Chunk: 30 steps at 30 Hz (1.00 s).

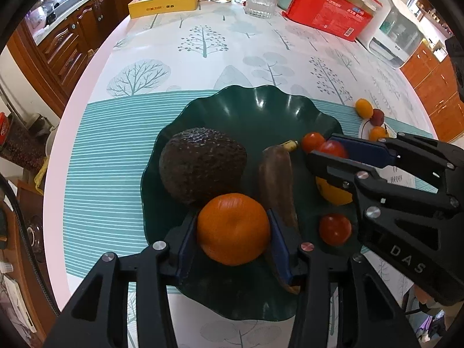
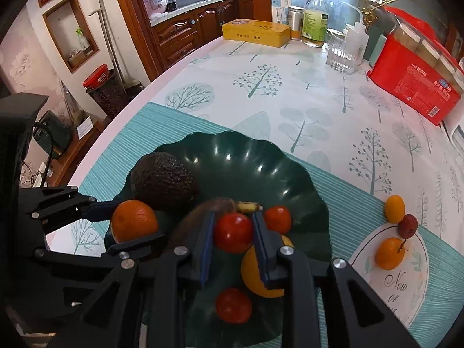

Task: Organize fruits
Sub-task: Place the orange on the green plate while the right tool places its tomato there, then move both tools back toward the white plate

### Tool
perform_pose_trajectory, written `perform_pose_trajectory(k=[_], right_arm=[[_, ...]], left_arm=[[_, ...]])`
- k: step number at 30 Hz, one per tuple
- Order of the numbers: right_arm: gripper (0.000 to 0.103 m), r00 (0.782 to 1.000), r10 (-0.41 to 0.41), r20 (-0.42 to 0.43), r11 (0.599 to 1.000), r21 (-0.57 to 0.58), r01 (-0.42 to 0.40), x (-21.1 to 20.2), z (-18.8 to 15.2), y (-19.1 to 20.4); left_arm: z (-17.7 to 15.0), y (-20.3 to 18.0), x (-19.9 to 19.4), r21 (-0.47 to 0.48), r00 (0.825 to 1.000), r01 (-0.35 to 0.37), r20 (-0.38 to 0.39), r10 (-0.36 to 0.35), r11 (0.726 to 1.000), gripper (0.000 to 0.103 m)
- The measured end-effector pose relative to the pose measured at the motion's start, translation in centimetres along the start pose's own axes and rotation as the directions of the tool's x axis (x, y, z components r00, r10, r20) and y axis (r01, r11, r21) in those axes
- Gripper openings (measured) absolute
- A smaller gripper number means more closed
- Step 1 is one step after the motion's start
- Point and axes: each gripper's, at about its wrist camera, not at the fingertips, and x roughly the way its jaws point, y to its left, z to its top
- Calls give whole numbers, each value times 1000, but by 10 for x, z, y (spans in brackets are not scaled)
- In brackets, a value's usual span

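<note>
Left gripper (image 1: pixel 233 229): jaws closed on the tangerine (image 1: pixel 233 229).
Right gripper (image 2: pixel 233 232): jaws closed on a red tomato (image 2: pixel 233 232).
Green plate (image 2: pixel 261 159): avocado (image 2: pixel 162 181), brown banana (image 1: pixel 277 179) held.

A home kitchen and dining area. Carved wooden cabinets (image 2: pixel 185 33) under a cluttered counter line the far left, while the desk (image 2: pixel 290 92) wears a tree-print cloth and carries a yellow tin (image 2: pixel 256 32), oil bottle (image 2: pixel 314 17) and glass (image 2: pixel 342 53) at its far edge.

Left hand-held gripper (image 1: pixel 233 229) and right hand-held gripper (image 2: pixel 233 233) both clamped around fruit
</note>
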Motion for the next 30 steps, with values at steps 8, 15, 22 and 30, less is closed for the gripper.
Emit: perform_pose_trajectory(k=[8, 15, 22, 30], right_arm=[[37, 1000, 4, 27, 1000, 11, -4, -13, -4, -4], [37, 998, 7, 54, 1000, 23, -8, -30, -10, -8], [37, 997, 6, 80, 999, 39, -9, -46, -20, -16], [37, 995, -7, 104, 996, 87, -2, -68, -39, -33]], left_arm=[[-3, -10, -12, 16, 1000, -5, 23, 4, 1000, 73], [-6, -17, -22, 21, 999, -10, 34, 10, 1000, 77], [-10, -29, -30, 39, 999, -15, 42, 13, 999, 78], [-12, -53, -40, 79, 999, -7, 41, 3, 997, 78]])
